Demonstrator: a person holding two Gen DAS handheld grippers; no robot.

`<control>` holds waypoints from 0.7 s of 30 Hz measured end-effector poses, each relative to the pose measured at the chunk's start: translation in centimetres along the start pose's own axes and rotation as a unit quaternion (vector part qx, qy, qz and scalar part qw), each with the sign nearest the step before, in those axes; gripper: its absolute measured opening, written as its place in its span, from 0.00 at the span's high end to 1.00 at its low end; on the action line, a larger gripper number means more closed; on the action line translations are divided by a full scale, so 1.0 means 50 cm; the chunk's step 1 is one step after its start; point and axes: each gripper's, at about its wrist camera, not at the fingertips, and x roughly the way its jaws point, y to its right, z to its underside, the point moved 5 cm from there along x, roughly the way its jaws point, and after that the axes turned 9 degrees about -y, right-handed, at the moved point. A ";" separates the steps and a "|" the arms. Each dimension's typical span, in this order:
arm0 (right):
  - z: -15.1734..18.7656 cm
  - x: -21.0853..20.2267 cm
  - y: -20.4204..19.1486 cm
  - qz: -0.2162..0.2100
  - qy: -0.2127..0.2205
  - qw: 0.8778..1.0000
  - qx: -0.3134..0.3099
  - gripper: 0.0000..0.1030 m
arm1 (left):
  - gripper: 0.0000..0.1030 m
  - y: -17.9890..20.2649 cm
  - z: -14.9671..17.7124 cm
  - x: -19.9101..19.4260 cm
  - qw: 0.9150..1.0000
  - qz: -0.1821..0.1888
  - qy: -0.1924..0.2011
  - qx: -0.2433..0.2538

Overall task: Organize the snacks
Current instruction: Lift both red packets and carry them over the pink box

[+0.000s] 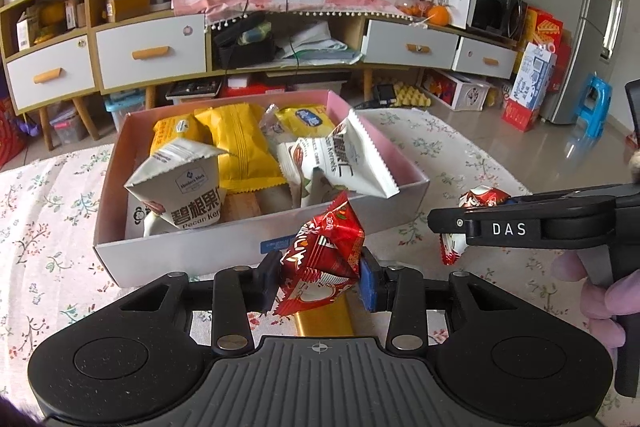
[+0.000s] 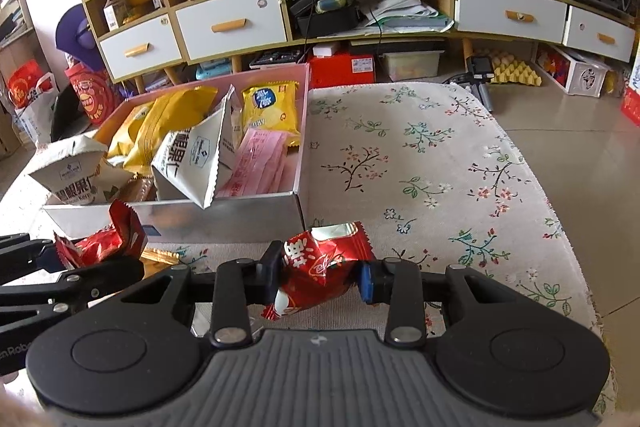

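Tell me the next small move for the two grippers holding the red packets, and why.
Probably carry the left gripper forward over the box and release. Its red packet is already pinched just short of the near wall, and the right gripper holds a second red packet beside the box's corner, so one should go first.

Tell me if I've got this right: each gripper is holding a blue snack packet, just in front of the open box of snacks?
Nearly. The packets are red, not blue. The left wrist view shows the left gripper shut on a red packet, and the right wrist view shows the right gripper shut on another red packet. Both are just in front of the open box.
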 end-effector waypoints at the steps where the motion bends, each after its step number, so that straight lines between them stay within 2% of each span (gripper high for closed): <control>1: -0.001 -0.002 0.000 -0.002 0.001 1.000 0.002 0.68 | 0.65 0.000 -0.001 -0.005 1.000 0.001 0.001 0.000; 11: -0.026 -0.037 -0.009 -0.023 0.025 0.999 0.016 0.68 | 0.65 -0.010 -0.029 -0.055 1.000 0.003 0.023 -0.016; 21: -0.074 -0.066 -0.029 -0.041 0.060 0.997 0.018 0.68 | 0.65 -0.071 -0.102 -0.088 0.998 -0.025 0.043 -0.035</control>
